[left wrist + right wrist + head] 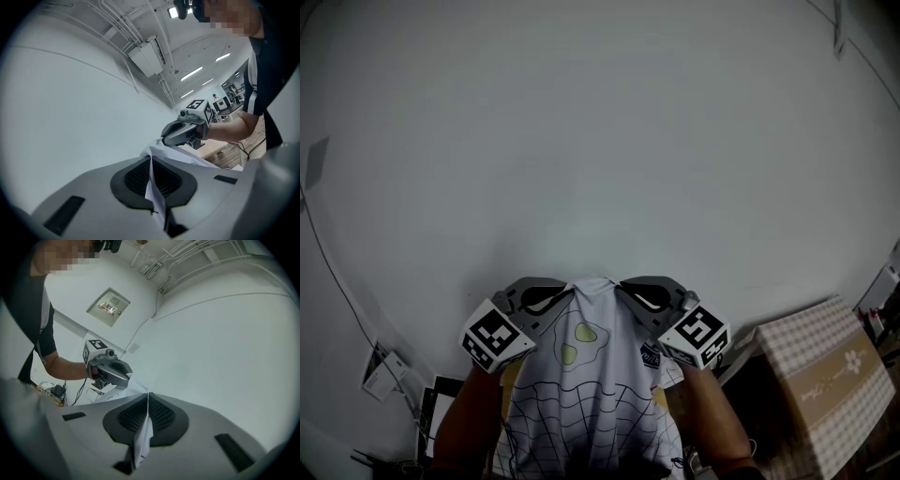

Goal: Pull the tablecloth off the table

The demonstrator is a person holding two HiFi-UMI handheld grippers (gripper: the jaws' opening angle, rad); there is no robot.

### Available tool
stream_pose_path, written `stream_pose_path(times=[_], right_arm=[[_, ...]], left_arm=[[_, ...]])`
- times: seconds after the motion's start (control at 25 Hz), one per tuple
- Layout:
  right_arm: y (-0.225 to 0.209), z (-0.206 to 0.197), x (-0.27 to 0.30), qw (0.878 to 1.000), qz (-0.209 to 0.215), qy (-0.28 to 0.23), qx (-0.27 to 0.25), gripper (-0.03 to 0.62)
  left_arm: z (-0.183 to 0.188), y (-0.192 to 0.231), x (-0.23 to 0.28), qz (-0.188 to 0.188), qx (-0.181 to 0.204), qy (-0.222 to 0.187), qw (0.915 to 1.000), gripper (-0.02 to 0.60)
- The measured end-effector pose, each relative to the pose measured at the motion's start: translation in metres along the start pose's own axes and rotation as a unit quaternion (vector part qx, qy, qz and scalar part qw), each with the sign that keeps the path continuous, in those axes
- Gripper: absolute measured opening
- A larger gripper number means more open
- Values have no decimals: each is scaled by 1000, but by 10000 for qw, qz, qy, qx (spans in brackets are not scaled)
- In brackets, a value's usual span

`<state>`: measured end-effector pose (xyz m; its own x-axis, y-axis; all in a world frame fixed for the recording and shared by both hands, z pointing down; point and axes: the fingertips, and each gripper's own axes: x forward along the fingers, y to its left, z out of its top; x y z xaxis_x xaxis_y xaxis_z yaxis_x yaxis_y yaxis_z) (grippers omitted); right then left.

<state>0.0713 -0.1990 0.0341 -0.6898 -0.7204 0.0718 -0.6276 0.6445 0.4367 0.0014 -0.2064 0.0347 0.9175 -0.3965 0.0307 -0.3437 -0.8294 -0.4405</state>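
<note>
The tablecloth (592, 380) is white, printed with a dark grid and pale yellow-green egg shapes. It hangs bunched between the two grippers, close in front of the person. My left gripper (565, 292) is shut on its top edge from the left. From the right, my right gripper (624, 289) is shut on the same edge a short way off. In the left gripper view a fold of tablecloth (157, 199) is pinched between the closed pads of the left gripper (151, 165), and the right gripper (183, 132) shows beyond. In the right gripper view the right gripper (148, 403) pinches the tablecloth (142, 442), with the left gripper (110, 369) beyond.
A plain white surface (600, 141) fills most of the head view. A beige checked box (827, 375) with a ribbon band sits at the lower right. A cable and a small white fitting (382, 367) lie at the lower left. The person's forearms reach in from below.
</note>
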Motion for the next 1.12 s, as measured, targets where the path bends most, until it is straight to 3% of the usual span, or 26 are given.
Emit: stream_pose_path(times=[0.4, 0.84, 1.0, 1.12], right_arm=[[-35, 64, -3, 9990, 59, -434, -101, 21], [-76, 129, 4, 9958, 49, -902, -152, 21], [-99, 167, 20, 9950, 79, -989, -104, 21], [-118, 187, 37, 9944, 145, -1040, 85, 21]], left_arm=[[69, 35, 3, 125, 309, -336, 9989, 12], [134, 88, -2, 367, 317, -854, 9952, 12], [162, 119, -5, 437, 534, -799, 9944, 12], [175, 144, -6, 381, 493, -748, 9952, 12]])
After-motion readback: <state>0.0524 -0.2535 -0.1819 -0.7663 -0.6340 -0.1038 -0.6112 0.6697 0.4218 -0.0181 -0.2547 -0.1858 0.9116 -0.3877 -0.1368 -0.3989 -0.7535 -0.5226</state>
